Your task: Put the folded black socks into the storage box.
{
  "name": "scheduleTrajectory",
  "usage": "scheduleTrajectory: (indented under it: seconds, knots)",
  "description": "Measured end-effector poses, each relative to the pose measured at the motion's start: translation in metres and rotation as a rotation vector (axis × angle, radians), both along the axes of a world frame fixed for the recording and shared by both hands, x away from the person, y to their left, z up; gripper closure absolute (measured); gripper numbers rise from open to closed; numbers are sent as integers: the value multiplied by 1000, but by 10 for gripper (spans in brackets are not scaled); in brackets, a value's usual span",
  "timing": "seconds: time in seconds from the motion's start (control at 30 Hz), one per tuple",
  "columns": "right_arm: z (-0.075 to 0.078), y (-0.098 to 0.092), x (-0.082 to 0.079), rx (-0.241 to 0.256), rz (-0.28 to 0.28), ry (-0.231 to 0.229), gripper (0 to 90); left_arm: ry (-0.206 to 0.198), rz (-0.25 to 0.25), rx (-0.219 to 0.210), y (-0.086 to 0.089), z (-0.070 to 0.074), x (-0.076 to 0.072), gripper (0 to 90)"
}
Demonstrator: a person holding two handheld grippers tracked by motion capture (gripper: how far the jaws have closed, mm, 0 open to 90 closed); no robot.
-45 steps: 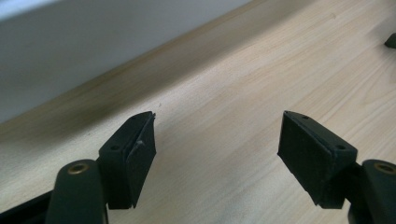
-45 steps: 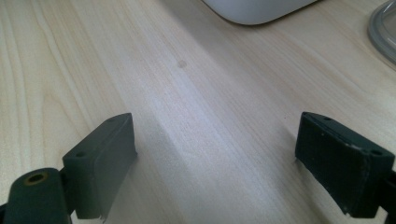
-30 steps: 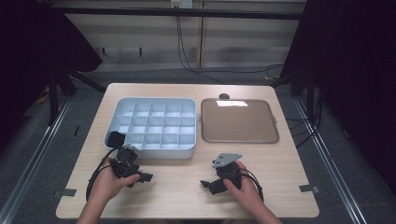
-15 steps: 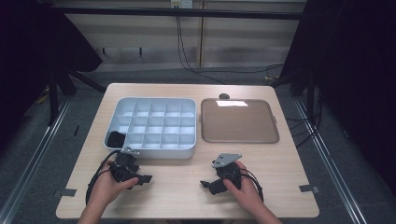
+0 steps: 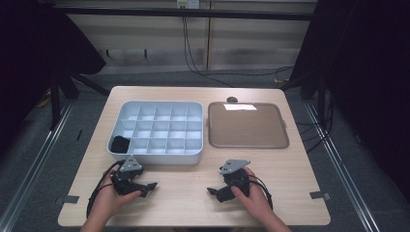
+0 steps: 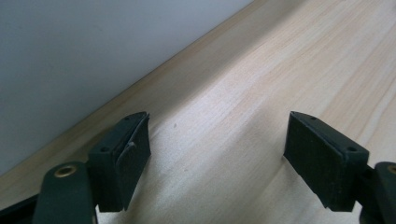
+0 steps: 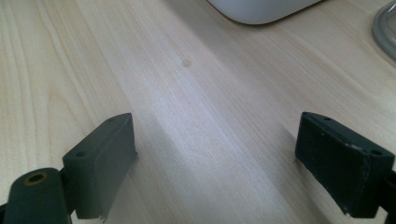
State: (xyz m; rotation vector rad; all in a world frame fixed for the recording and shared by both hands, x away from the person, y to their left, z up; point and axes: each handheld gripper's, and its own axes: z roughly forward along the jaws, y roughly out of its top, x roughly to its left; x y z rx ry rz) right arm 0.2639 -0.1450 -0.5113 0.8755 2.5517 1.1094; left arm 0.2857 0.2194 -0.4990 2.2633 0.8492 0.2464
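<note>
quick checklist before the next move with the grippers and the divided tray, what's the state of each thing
1. Left gripper open, nothing between its jaws: ok.
2. Right gripper open, nothing between its jaws: ok.
3. Both grippers low over the light wooden table, apart from the tray: ok.
4. Small black object lies in the near-left compartment of the pale blue divided plastic tray: ok.
5. What the black object is: cannot tell.
6. Flat brown square lid beside the tray, unobstructed: ok.

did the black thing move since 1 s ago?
Yes. The black thing went from the table left of the tray into its near-left compartment.

no readable text, labels, numbers
</note>
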Motion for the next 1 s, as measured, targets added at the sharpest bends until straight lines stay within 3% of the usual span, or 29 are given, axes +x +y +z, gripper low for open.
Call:
scheduleTrajectory:
  seconds: [0.13, 0.27, 0.5, 1.0]
  knots:
    - [0, 0, 0, 1, -2, 1, 117, -30, -17, 30, -3, -2, -2, 193]
    - [0, 0, 0, 0, -3, 2, 117, -30, -13, 18, -4, -3, -3, 156]
    - [0, 0, 0, 1, -2, 1, 117, -72, -5, -19, -2, -9, -7, 124]
    - [0, 0, -1, -1, 3, 2, 117, -72, -10, -19, -3, -9, -7, 104]
